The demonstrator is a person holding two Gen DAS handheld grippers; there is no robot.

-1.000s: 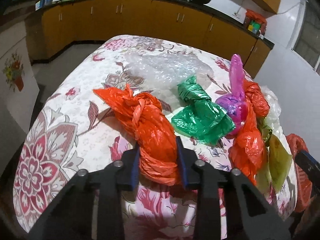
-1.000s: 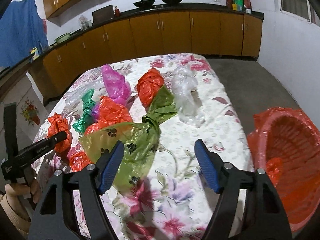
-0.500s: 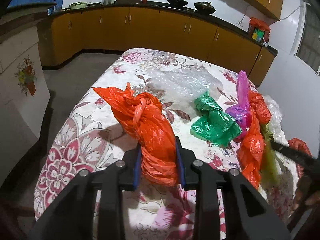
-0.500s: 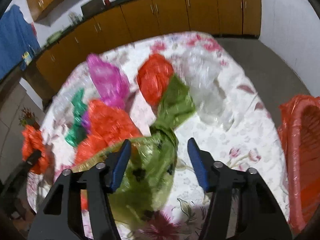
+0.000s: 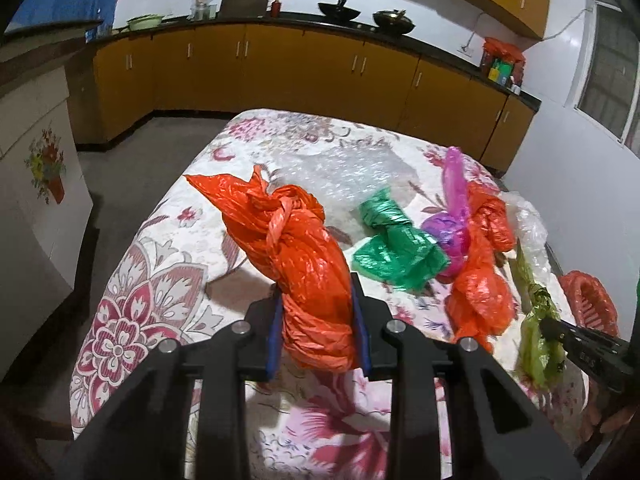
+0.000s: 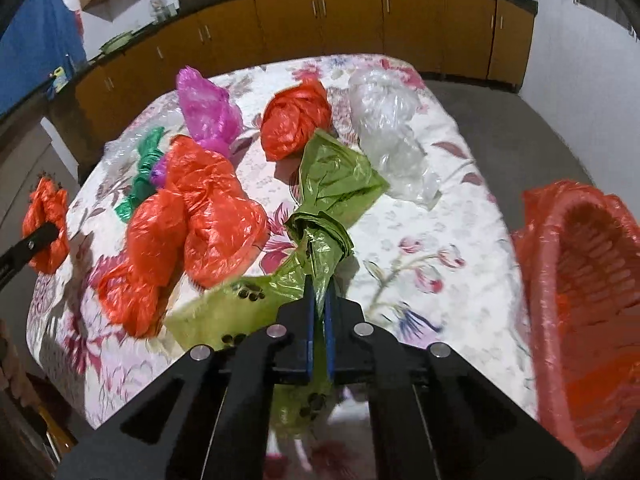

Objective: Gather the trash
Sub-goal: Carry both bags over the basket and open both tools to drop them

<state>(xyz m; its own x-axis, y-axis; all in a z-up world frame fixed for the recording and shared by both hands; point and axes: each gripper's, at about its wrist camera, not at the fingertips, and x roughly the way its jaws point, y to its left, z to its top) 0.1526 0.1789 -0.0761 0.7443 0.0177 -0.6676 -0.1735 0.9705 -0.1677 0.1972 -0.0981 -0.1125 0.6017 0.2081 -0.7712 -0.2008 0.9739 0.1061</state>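
My left gripper (image 5: 317, 320) is shut on a knotted orange bag (image 5: 296, 248) and holds it above the floral tablecloth (image 5: 160, 280); it also shows in the right wrist view (image 6: 44, 220). My right gripper (image 6: 318, 308) is shut on the twisted neck of an olive-green bag (image 6: 332, 188), which also shows in the left wrist view (image 5: 536, 328). On the table lie a large orange bag (image 6: 192, 216), another orange bag (image 6: 296, 120), a magenta bag (image 6: 208, 108), a green bag (image 5: 396, 248) and clear plastic (image 6: 392, 128).
An orange basket lined with an orange bag (image 6: 588, 292) stands off the table's right edge. Bubble wrap (image 5: 340, 168) lies at the table's far side. Yellow kitchen cabinets (image 5: 320, 68) run along the back wall. A white cabinet (image 5: 36, 152) stands to the left.
My right gripper moved forward and closed on the olive-green bag's neck. My left gripper lifted the orange bag higher off the table.
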